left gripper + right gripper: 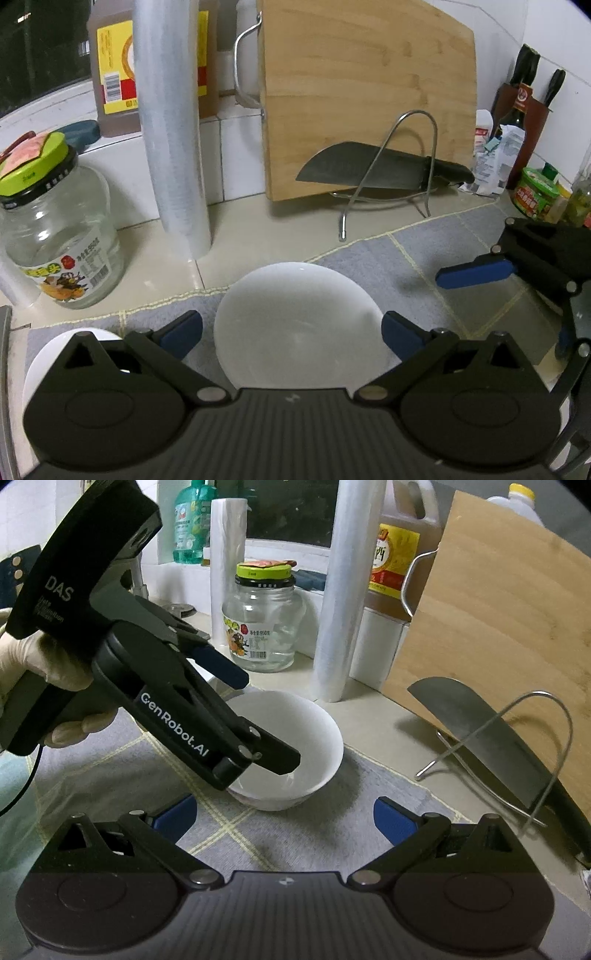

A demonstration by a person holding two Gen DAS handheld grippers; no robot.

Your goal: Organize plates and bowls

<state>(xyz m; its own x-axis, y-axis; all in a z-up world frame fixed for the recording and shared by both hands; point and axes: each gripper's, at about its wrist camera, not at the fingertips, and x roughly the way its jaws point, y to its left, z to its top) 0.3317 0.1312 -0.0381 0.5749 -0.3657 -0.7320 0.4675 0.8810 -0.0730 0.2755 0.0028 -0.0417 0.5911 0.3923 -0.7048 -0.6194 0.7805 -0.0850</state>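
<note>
**Bowl on mat, both claws spread**

Left gripper (291, 332) is hovering, jaws apart, straddling the white bowl (301, 325) lying on the grey mat (417, 254). Only the right wrist view is showing one finger (279, 758) dipping inside the bowl (310, 738), unclamped. Right gripper (284, 818) is idling, jaws apart, at 6 o'clock. Farther: glass jar (262, 627) at 12, cleaver (484, 738) at 3.

Your left gripper (291, 328) has its jaws spread wide with the white bowl (299, 325) between them, on the grey mat (424, 258). Ahead of the jaws a knife (369, 171) rests on a wire rack (388, 177) against the cutting board (365, 92). Left of them stands a glass jar (55, 229); the right gripper (517, 273) is off to the right.
</note>
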